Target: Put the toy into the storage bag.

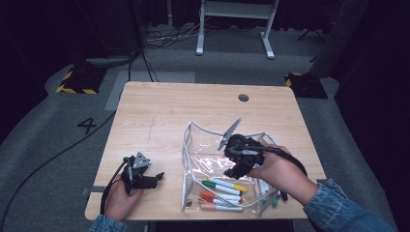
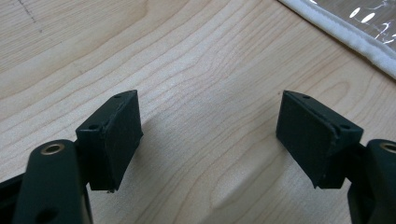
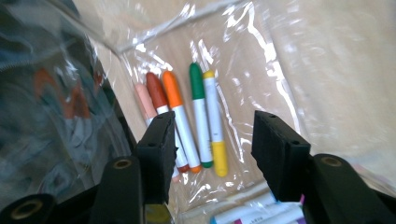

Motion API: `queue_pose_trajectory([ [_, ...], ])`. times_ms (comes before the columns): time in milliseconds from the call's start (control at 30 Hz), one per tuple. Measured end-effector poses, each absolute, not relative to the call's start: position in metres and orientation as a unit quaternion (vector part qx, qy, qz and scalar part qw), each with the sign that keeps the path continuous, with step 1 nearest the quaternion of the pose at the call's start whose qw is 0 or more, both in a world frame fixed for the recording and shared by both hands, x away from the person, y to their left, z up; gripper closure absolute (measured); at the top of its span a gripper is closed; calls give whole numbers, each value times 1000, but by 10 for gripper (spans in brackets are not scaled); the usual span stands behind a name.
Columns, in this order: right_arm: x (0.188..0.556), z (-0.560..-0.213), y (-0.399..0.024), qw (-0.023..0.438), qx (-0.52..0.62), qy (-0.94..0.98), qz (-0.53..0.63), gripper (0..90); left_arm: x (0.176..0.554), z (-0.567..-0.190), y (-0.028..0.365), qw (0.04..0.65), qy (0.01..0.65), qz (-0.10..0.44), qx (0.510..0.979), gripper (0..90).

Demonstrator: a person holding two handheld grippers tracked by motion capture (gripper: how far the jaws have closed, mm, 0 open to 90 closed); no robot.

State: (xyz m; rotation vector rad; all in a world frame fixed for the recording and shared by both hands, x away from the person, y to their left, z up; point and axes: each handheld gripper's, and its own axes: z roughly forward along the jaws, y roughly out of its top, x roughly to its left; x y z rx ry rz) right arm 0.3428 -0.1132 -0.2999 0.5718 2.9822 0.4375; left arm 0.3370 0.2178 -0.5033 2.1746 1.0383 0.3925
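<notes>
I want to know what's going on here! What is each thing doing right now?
Clear pouch: open, standing on the table.
Markers: lying side by side inside the pouch, caps on.
Left tool: open, empty, over the table.
Right tool: open, empty, above the markers.

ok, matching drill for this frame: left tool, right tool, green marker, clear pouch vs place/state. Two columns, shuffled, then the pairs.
Things:
1. left tool
2. right tool
3. green marker
4. clear pouch

Place or state:
A. lies between the orange marker and the yellow marker
B. white-trimmed, stands open on the table
C. open, low over bare wood, left of the pouch
D. open, nothing gripped, above the markers in the pouch

Pairs: 1-C, 2-D, 3-A, 4-B
</notes>
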Motion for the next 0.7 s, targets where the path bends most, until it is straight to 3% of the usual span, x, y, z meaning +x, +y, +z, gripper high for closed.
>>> queue_pose_trajectory([
  [233, 339, -259, -175, 69, 252, 937, 231, 539, 337, -503, 218, 344, 400, 151, 836, 225],
  [500, 339, -254, -235, 85, 310, 903, 284, 519, 336, -503, 218, 343, 402, 149, 836, 224],
  [700, 343, -269, -282, 104, 365, 875, 301, 453, 336, -503, 222, 341, 406, 154, 833, 220],
])
